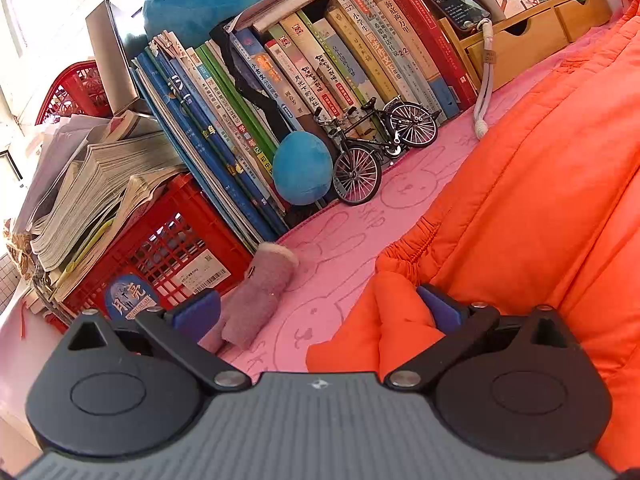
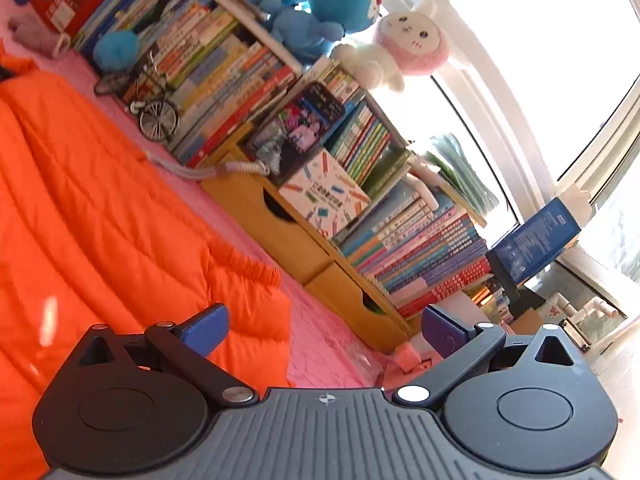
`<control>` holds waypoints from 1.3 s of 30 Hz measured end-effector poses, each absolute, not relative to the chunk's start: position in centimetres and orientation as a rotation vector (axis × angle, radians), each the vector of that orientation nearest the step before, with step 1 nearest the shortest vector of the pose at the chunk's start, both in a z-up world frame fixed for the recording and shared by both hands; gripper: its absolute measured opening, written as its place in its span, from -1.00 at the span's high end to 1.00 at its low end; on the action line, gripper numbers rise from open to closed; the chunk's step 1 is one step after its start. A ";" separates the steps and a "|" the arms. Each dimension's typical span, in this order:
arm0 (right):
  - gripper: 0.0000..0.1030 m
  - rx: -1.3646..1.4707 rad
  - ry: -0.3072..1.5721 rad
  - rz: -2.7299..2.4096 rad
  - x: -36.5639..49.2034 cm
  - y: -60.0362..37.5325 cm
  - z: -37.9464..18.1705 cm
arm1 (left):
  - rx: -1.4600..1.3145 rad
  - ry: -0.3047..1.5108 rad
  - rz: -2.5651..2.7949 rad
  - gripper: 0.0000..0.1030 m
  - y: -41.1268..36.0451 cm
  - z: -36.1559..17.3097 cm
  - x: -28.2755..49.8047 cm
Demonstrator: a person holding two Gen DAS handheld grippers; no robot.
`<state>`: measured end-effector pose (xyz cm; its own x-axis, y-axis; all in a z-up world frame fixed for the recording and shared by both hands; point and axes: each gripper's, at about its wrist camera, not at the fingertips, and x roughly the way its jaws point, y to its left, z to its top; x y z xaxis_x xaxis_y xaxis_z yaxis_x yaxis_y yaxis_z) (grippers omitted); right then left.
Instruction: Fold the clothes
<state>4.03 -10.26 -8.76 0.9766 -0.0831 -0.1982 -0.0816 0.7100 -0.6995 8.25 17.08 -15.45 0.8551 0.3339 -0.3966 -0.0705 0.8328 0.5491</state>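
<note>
The orange jacket (image 1: 540, 200) lies spread on the pink sheet (image 1: 344, 240), in front of the row of books (image 1: 320, 68). Its gathered cuff points toward the books. The left gripper (image 1: 320, 312) hangs over the jacket's edge, jaws wide; the right pad (image 1: 436, 308) presses against a puffed orange fold, the left pad is over a mauve sock (image 1: 256, 300) just beside the jacket. Nothing pinched. The right gripper (image 2: 324, 328) is wide too, one pad over the jacket (image 2: 100, 208), the other clear of it, above the pink sheet (image 2: 320, 344). Between jacket and books stands a toy bike (image 1: 380, 148), touching a blue plush ball (image 1: 302, 168). Wooden drawers (image 2: 280, 232) sit just beyond the jacket's hem. A red crate (image 1: 168, 252) stands past the sock, away from the jacket.
</note>
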 end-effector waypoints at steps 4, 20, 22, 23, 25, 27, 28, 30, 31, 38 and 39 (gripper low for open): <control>-1.00 -0.631 0.180 0.183 7.5 -3.2 -7.5 | 0.542 0.508 0.223 -1.00 17.2 -15.4 8.2; -0.98 -0.764 0.286 0.215 12.2 -8.9 -13.6 | 0.536 0.503 0.207 -1.00 17.2 -15.6 8.1; -0.98 -0.773 0.299 0.150 12.4 -11.9 -13.8 | 0.538 0.501 0.204 -1.00 17.1 -15.6 8.1; -0.98 -0.757 0.325 0.121 12.6 -13.3 -13.9 | 0.539 0.500 0.200 -1.00 17.1 -15.6 8.0; -0.97 -0.698 0.383 0.063 12.8 -15.7 -14.3 | 0.540 0.498 0.197 -1.00 17.1 -15.6 8.0; -0.97 -0.637 0.433 0.005 12.9 -17.6 -14.7 | 0.541 0.497 0.196 -1.00 17.1 -15.6 8.0; -0.97 -0.615 0.443 -0.006 12.8 -18.0 -14.8 | 0.541 0.497 0.195 -1.00 17.1 -15.6 8.0; -0.97 -0.588 0.445 -0.018 12.7 -18.2 -15.2 | 0.539 0.500 0.193 -1.00 17.1 -15.7 8.0; -0.97 -0.569 0.451 -0.022 12.8 -18.3 -15.3 | 0.535 0.503 0.191 -1.00 17.2 -15.7 8.0; -0.99 -0.411 0.543 0.023 14.1 -19.7 -14.3 | 0.137 0.734 0.109 -1.00 21.3 -14.2 10.6; -0.99 -0.380 0.555 0.030 14.3 -20.0 -14.2 | -0.025 0.824 0.089 -1.00 22.9 -13.7 11.7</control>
<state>14.30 -20.00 -14.19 0.8514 -0.0740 -0.5193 -0.1292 0.9299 -0.3443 11.65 22.92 -13.71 0.6760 0.0698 -0.7336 -0.0888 0.9960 0.0129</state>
